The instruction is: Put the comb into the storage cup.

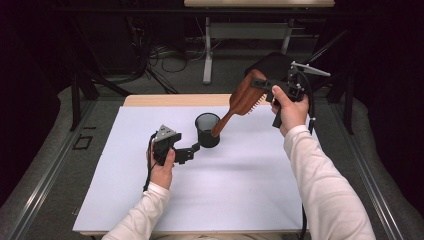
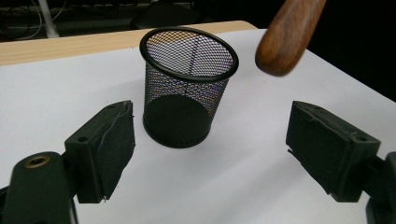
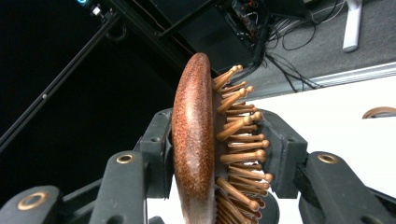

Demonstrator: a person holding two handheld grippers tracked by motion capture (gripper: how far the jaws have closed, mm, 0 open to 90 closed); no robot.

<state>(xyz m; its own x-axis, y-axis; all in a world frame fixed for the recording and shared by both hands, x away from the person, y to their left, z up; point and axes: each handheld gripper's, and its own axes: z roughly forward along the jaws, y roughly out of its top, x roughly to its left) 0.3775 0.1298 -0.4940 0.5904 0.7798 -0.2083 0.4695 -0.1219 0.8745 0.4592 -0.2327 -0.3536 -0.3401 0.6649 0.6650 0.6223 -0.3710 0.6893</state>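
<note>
A black mesh cup (image 1: 207,130) stands upright on the white board (image 1: 200,200). My left gripper (image 1: 189,153) rests just short of it on the near-left side, open, and the cup (image 2: 187,88) sits beyond its two pads (image 2: 109,144), apart from both. My right gripper (image 1: 265,85) is raised at the back right and shut on the head of a wooden hairbrush (image 1: 245,97). In the right gripper view the brush (image 3: 194,130) is clamped with its smooth back against one jaw and its bristles against the other. The handle end (image 2: 285,37) hangs above and beside the cup's rim, outside it.
The white board lies on a wooden table whose bare back edge (image 1: 170,100) shows behind the cup. A dark chair (image 1: 272,62) stands behind the right gripper. Desk legs (image 1: 206,50) and cables lie on the floor beyond.
</note>
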